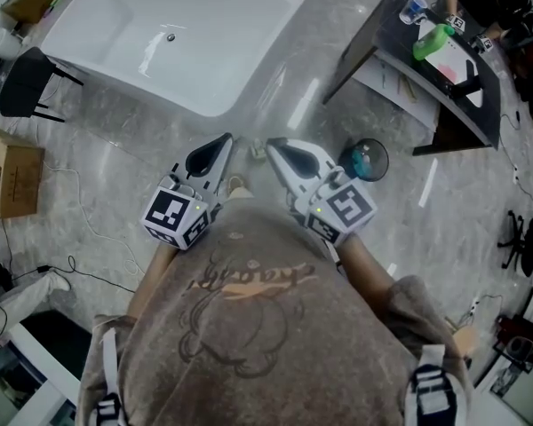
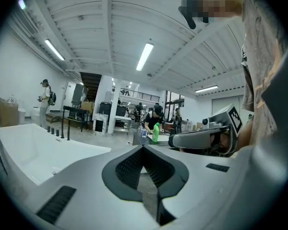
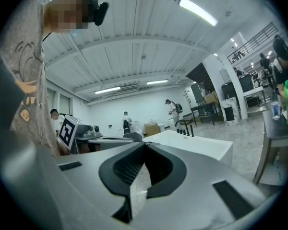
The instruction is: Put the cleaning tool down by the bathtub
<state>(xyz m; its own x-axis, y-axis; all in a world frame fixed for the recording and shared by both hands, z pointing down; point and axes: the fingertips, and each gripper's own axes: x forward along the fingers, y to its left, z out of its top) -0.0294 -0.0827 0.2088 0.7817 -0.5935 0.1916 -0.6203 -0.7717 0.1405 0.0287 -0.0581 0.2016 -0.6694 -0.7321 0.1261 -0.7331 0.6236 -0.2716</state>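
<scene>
Fingers (image 2: pixel 129 166) of left gripper (image 1: pixel 222 142) and right gripper (image 1: pixel 275 145) pressed together, empty; we judge both idle facing bathtub (image 1: pixel 249 60), no tool held.

Far to your right, a green bottle (image 1: pixel 433 41) is standing on the dark bench (image 1: pixel 396 30); at your left, a cardboard box (image 1: pixel 13 180) is sitting near a black stool (image 1: pixel 22 82).

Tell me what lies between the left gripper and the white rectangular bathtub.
Nothing but bare grey polished floor, as the head view shows; the shut left gripper points toward the white rectangular bathtub.
</scene>
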